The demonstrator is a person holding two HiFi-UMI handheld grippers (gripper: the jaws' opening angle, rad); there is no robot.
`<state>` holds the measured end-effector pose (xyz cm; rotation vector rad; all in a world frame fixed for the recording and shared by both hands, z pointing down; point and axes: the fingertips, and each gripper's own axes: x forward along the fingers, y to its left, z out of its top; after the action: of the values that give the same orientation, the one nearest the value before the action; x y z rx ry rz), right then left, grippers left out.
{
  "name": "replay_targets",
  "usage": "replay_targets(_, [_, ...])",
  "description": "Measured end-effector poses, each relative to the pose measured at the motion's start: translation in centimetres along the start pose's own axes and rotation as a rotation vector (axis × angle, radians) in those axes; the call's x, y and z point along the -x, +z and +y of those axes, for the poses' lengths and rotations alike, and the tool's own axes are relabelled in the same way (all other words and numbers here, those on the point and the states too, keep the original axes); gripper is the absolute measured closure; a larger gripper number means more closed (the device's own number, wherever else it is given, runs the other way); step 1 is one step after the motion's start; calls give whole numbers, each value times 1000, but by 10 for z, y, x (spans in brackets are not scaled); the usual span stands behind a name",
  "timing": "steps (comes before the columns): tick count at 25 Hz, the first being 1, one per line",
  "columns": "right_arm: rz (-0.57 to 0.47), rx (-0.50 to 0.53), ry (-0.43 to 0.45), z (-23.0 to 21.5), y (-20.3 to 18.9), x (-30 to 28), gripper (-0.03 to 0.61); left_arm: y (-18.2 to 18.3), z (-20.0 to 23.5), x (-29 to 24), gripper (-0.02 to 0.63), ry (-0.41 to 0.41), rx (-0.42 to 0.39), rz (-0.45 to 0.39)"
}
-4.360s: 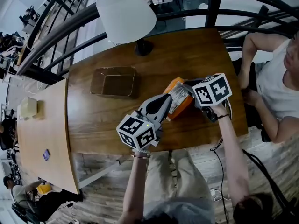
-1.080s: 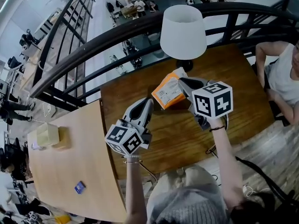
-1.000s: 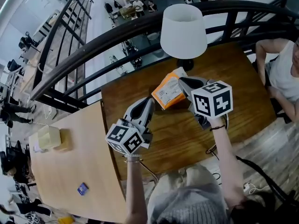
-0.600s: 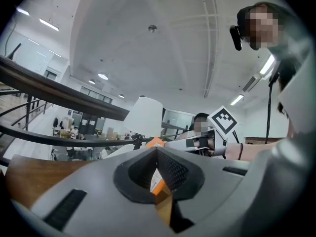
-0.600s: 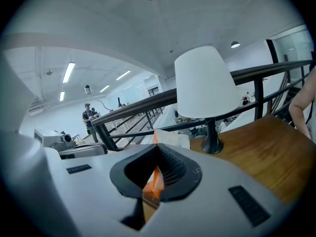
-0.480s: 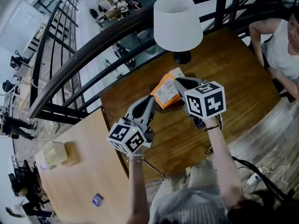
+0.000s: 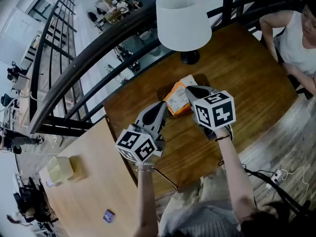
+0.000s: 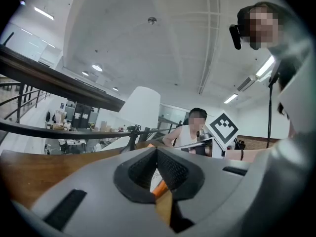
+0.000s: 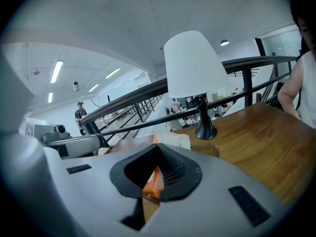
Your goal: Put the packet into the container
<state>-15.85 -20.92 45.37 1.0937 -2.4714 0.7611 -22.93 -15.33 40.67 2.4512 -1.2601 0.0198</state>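
Packet [image 7: 177, 98], orange with a white label, one only, hangs above the wooden table [image 7: 247, 73] between two grippers. Left gripper [image 7: 161, 107] pinches its near-left edge, jaws nearly together with an orange strip between the pads. Right gripper [image 7: 192, 90] clamps its right edge, jaws closed on the foil. One clear container [image 9: 217, 149] sits just beyond it, and one white lamp [image 7: 182, 14] stands farther back.

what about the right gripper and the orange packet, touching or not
Touching: the right gripper view shows the right gripper with its jaws shut on an edge of the orange packet.
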Motion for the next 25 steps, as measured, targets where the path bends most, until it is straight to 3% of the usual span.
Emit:
replay_targets(5, [19, 31, -18, -2, -2, -3, 560, -3, -1, -4, 609, -10, 8, 4])
replay_targets(14, [157, 165, -92, -25, -24, -4, 558, -8, -2, -14, 609, -14, 11, 22])
replay_targets(25, [285, 262, -80, -33, -41, -12, 557, -22, -13, -31, 609, -31, 18, 59])
